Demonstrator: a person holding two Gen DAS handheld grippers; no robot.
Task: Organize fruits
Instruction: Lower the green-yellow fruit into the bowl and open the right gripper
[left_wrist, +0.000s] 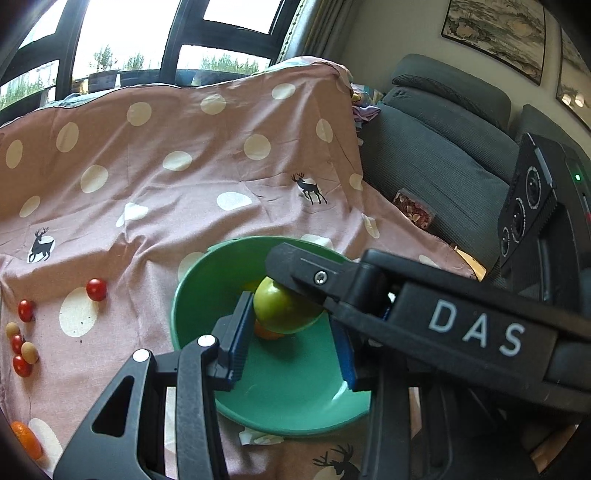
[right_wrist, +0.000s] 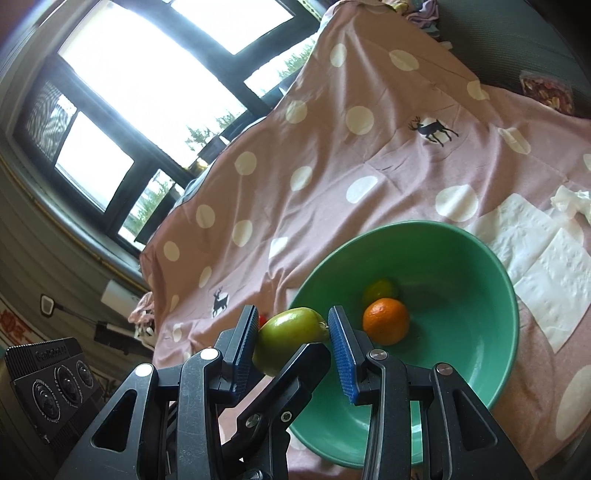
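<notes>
A green apple (left_wrist: 284, 310) (right_wrist: 288, 332) hangs just over the near rim of a green bowl (left_wrist: 295, 398) (right_wrist: 461, 258). My left gripper (left_wrist: 291, 315) is shut on it, its left blue pad against the apple's side. My right gripper (right_wrist: 291, 323) is also shut on the apple, pads on both ends. Each gripper's black finger crosses the other's view. Inside the bowl lie an orange (right_wrist: 386, 321) (left_wrist: 267, 334) and a green-yellow fruit (right_wrist: 380, 290).
Pink polka-dot cloth (left_wrist: 184, 184) covers the surface. Cherry tomatoes (left_wrist: 96, 289) and small brown fruits (left_wrist: 29, 352) lie at the left, an orange (left_wrist: 26, 439) nearer. White napkins (right_wrist: 535, 266) lie right of the bowl. A grey sofa (left_wrist: 443, 166) holds a snack packet (left_wrist: 413, 214).
</notes>
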